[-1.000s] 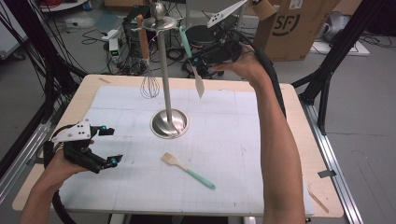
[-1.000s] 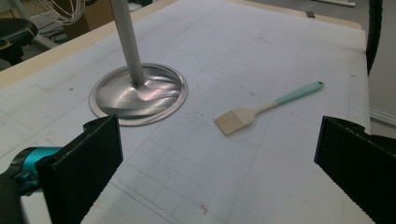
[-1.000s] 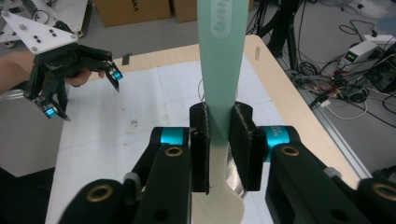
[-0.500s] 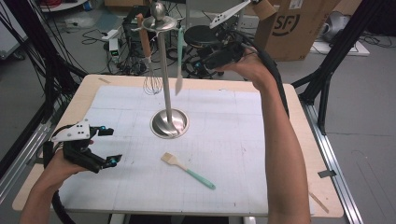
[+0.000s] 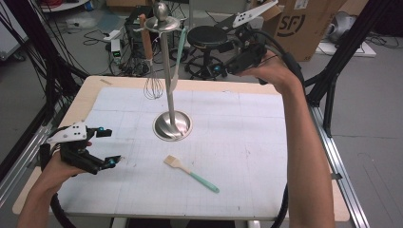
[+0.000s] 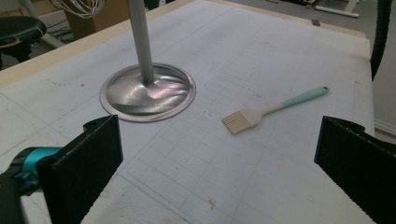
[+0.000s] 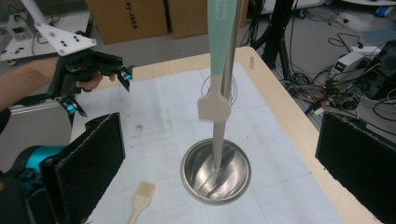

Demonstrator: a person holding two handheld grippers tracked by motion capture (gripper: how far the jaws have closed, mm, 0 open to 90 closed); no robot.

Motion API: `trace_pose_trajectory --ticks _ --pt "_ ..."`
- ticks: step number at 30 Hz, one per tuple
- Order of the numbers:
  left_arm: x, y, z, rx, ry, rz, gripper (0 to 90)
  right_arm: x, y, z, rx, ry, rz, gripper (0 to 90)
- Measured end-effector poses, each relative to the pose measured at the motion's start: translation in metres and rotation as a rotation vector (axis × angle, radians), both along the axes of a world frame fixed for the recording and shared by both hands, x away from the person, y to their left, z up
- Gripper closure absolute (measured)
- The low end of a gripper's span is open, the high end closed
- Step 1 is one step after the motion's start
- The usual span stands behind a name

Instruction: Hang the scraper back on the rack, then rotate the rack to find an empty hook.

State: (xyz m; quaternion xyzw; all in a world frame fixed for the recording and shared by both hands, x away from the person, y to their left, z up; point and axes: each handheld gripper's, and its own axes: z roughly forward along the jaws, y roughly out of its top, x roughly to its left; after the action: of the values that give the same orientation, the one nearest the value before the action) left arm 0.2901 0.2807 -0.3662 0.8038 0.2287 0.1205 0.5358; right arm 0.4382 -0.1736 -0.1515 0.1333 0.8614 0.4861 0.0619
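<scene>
A metal utensil stand (image 5: 172,126) rises from a round base at mid-table, its pole (image 6: 140,42) also in the left gripper view. From its top hang a wire whisk (image 5: 153,86), a wooden-handled tool (image 5: 142,33) and a spatula (image 7: 214,108) with a teal handle and cream blade. My right gripper (image 5: 219,59) is raised behind and right of the stand, open (image 7: 219,158), with the spatula hanging free in front of it. My left gripper (image 5: 110,147) rests open near the front left. A pastry brush (image 5: 190,173) with a teal handle lies in front of the base.
The white gridded mat (image 5: 247,142) covers most of the wooden table. A black stool (image 5: 206,38), cardboard boxes (image 5: 299,23) and cables stand beyond the far edge. Black frame posts flank both sides.
The right gripper carried the spatula left to the stand's top, let it go there, and has drawn back to the right. The left gripper has stayed put.
</scene>
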Motion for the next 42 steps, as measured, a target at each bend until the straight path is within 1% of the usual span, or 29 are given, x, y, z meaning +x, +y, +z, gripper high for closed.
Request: trace_pose_trajectory --ticks 1,3,5,9,11,12,14,15,16,17,18,19,20,21,23,24,25,26,28,29,31,32,33,36,37,38,39,41,42 --pt "0.000 -0.001 0.000 0.001 0.002 0.000 1.6 -0.001 -0.002 0.001 0.000 0.005 0.005 0.0" --pt "0.000 -0.001 0.000 0.006 0.000 -0.004 1.7 0.000 -0.005 0.001 0.003 -0.006 0.014 0.0" --pt "0.000 -0.001 0.000 0.006 -0.002 -0.002 1.6 0.000 -0.008 0.002 0.001 -0.002 0.027 0.0" --pt "0.000 0.000 -0.001 0.006 0.002 0.006 1.6 0.002 -0.010 0.005 -0.017 -0.019 0.040 0.7" --pt "0.000 0.000 0.000 0.003 0.001 0.006 1.6 0.001 -0.010 0.008 -0.014 -0.028 0.047 1.2" --pt "0.000 0.000 0.000 0.002 0.001 0.005 1.6 0.001 -0.011 0.010 -0.006 -0.021 0.046 4.4" --pt "0.000 0.000 -0.001 0.004 0.001 0.006 1.6 0.002 -0.012 0.012 -0.020 -0.036 0.053 5.7" --pt "0.000 0.000 -0.001 0.004 0.003 0.007 1.7 0.002 -0.012 0.013 -0.020 -0.021 0.051 7.9" --pt "0.000 0.000 -0.001 0.006 0.002 0.004 1.7 0.003 -0.013 0.014 -0.022 -0.014 0.057 14.5" --pt "0.000 -0.001 0.000 0.007 0.000 0.003 1.6 0.004 -0.013 0.015 -0.018 -0.030 0.063 15.3" --pt "0.000 -0.001 -0.001 0.003 0.001 0.004 1.6 0.004 -0.013 0.016 -0.017 -0.024 0.064 16.1" --pt "0.000 -0.001 0.000 0.003 0.001 0.003 1.7 0.005 -0.013 0.016 -0.017 -0.027 0.071 18.9" --pt "0.000 -0.001 0.000 0.005 0.000 0.001 1.7 0.005 -0.013 0.017 -0.029 -0.008 0.083 20.7" --pt "0.000 -0.001 -0.001 0.006 0.002 0.003 1.7 0.005 -0.013 0.018 -0.030 -0.013 0.084 22.4" --pt "0.001 -0.001 -0.001 0.005 0.003 0.003 1.6 0.006 -0.012 0.021 -0.037 0.006 0.094 27.8" --pt "0.001 -0.001 -0.001 0.003 0.004 0.002 1.7 0.008 -0.012 0.022 -0.041 -0.006 0.097 29.5" --pt "0.001 -0.001 -0.001 0.003 0.004 0.001 1.7 0.009 -0.011 0.024 -0.038 -0.003 0.096 32.7" --pt "0.001 -0.001 -0.001 0.004 0.005 0.001 1.6 0.009 -0.010 0.026 -0.035 0.004 0.083 37.2" --pt "0.001 -0.001 -0.001 0.009 0.001 0.002 1.6 0.011 -0.010 0.029 -0.035 -0.009 0.066 45.7" --pt "0.001 -0.002 -0.001 0.007 0.006 0.006 1.7 0.011 -0.010 0.030 -0.039 -0.010 0.064 49.4" --pt "0.001 -0.002 -0.001 0.011 0.005 0.000 1.6 0.013 -0.009 0.032 -0.042 -0.007 0.055 59.0" --pt "0.000 -0.002 -0.001 0.010 0.004 -0.002 1.7 0.013 -0.008 0.031 -0.042 -0.015 0.050 64.3" --pt "0.000 -0.002 -0.001 0.009 0.004 -0.002 1.6 0.013 -0.007 0.032 -0.046 -0.007 0.040 69.3" --pt "0.000 -0.001 -0.001 0.007 0.005 0.006 1.7 0.017 -0.003 0.031 -0.043 -0.045 0.026 80.1" --pt "0.001 -0.001 -0.001 0.008 0.004 0.004 1.7 0.017 -0.002 0.031 -0.047 -0.027 0.022 82.8" --pt "0.001 -0.001 -0.001 0.008 0.003 0.003 1.7 0.018 0.000 0.032 -0.045 -0.032 0.022 85.9" --pt "0.001 -0.001 -0.001 0.008 0.003 0.000 1.7 0.019 0.002 0.032 -0.046 -0.022 0.018 88.2" --pt "0.000 -0.001 -0.001 0.006 0.005 0.005 1.6 0.021 0.005 0.034 -0.045 -0.026 0.018 88.9" --pt "0.000 -0.001 -0.001 0.009 0.006 0.004 1.6 0.022 0.007 0.036 -0.040 -0.018 0.025 88.9"
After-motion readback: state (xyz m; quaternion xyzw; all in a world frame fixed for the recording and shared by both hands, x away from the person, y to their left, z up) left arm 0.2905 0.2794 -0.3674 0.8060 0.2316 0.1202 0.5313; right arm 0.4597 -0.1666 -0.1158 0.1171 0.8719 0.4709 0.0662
